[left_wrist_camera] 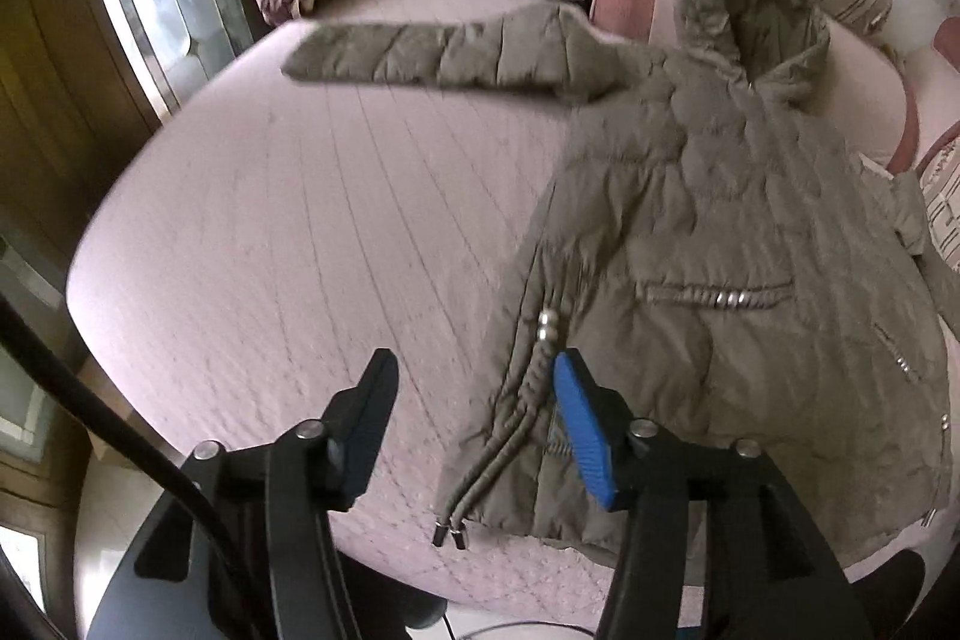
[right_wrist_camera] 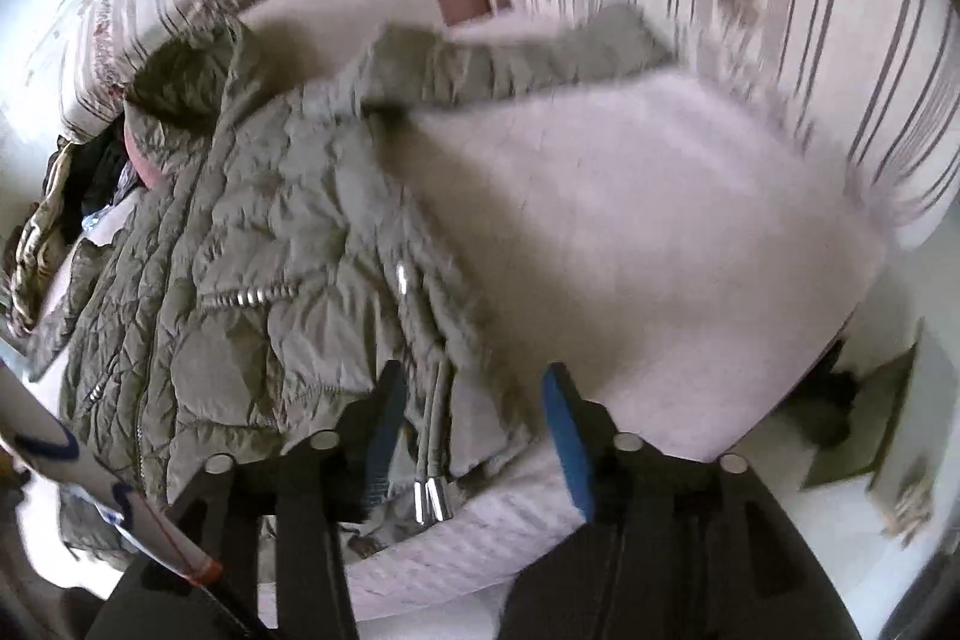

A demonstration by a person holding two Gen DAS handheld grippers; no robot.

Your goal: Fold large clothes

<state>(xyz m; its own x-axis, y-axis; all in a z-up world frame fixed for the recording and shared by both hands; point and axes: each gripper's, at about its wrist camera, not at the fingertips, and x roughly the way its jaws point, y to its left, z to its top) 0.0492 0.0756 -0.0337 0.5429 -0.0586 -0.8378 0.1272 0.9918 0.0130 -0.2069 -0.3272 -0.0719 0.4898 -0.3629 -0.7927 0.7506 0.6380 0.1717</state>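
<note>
Both grippers were found with fingers spread apart and holding nothing: left gripper [left_wrist_camera: 474, 400] above the jacket's lower edge, right gripper [right_wrist_camera: 474, 412] over its hem and drawcords [right_wrist_camera: 433, 484]. An olive quilted jacket [left_wrist_camera: 720, 232] lay flat on the pink quilted bed [left_wrist_camera: 270, 220], one sleeve [left_wrist_camera: 420, 52] extended sideways. Striped pillows [right_wrist_camera: 780, 10] sat beyond.
</note>
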